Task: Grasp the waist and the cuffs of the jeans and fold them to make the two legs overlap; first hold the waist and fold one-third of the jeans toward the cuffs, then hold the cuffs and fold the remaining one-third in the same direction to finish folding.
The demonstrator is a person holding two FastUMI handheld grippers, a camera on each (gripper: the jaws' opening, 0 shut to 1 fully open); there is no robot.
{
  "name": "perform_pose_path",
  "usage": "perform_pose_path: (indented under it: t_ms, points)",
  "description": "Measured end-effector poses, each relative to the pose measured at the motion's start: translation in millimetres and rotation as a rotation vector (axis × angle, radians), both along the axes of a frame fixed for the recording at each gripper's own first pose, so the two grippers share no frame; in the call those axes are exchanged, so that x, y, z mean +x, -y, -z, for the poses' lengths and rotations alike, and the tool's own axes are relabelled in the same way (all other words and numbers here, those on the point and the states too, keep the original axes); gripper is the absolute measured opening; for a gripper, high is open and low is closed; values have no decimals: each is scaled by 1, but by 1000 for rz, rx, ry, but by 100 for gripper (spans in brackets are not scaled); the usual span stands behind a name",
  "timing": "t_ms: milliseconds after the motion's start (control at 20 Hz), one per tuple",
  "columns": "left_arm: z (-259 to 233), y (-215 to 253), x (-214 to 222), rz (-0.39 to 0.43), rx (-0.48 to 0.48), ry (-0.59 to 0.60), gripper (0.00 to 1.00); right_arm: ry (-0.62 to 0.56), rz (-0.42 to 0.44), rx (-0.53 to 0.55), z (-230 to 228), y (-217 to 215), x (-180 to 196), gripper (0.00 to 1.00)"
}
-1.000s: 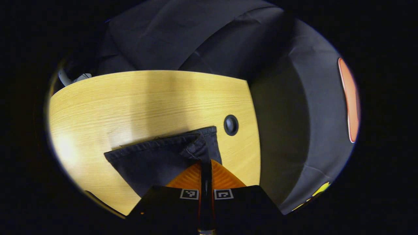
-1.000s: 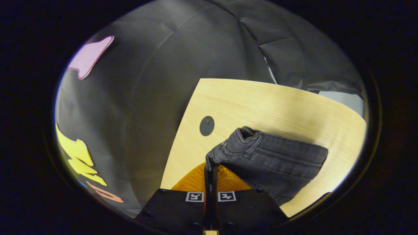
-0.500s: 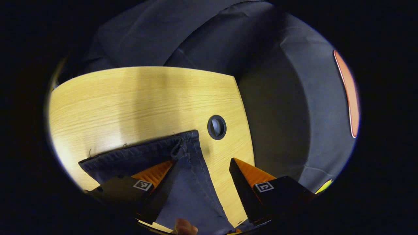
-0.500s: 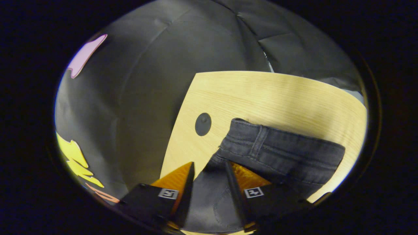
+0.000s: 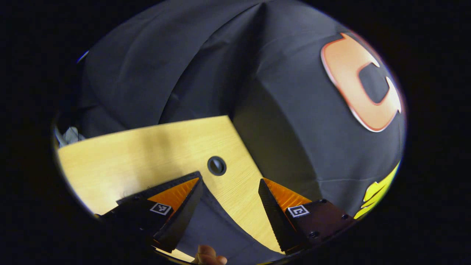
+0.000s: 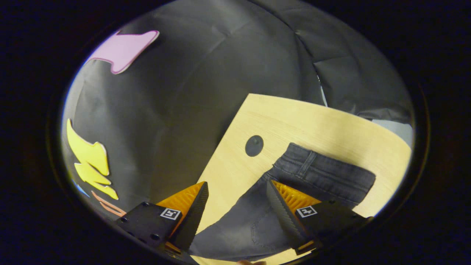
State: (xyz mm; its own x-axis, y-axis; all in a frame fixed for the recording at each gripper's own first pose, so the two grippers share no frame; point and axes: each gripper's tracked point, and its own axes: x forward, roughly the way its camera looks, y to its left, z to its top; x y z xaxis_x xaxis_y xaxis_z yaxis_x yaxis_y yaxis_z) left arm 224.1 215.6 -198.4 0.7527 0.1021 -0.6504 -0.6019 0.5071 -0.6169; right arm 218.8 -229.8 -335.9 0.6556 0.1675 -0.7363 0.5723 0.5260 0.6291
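Note:
Dark grey jeans lie flat on the light wooden table (image 5: 147, 154). In the left gripper view their cuff end (image 5: 220, 232) runs beneath and between the fingers of my left gripper (image 5: 230, 180), which stands open just above the cloth and holds nothing. In the right gripper view the waistband (image 6: 323, 173) with its belt loops lies past the right finger, and a back pocket (image 6: 257, 228) sits between the fingers. My right gripper (image 6: 237, 182) is open above the jeans and grips nothing.
A round dark grommet (image 5: 216, 165) is set in the table near its corner, close to the jeans (image 6: 254, 145). The table's edge (image 6: 224, 147) drops off beside it toward the black cloth wall. A person's fingertip (image 5: 209, 254) shows at the bottom.
Both grippers were shut on the jeans a second ago, left on the cuffs, right on the waist. They have opened, let go and lifted back; the jeans now lie flat.

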Motion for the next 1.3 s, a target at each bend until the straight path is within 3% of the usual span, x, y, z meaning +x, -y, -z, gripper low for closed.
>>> perform_pose_path:
  t_ms: [350, 650, 900, 1050, 1300]
  points:
    - [-102, -1, -38, 188, 426, 128, 98, 11, 29, -71, -29, 34, -77, 98]
    - [-157, 31, -56, 318, 674, 276, 98, -63, 99, -30, -4, 47, -148, 98]
    - [-195, 38, -85, 328, 715, 403, 98, -124, 143, 23, 21, 45, -177, 98]
    - [-198, 46, -96, 363, 733, 404, 98, -133, 171, 52, 30, 42, -173, 98]
    - [-201, 58, -111, 373, 671, 390, 98, -159, 217, 71, 47, 36, -156, 98]
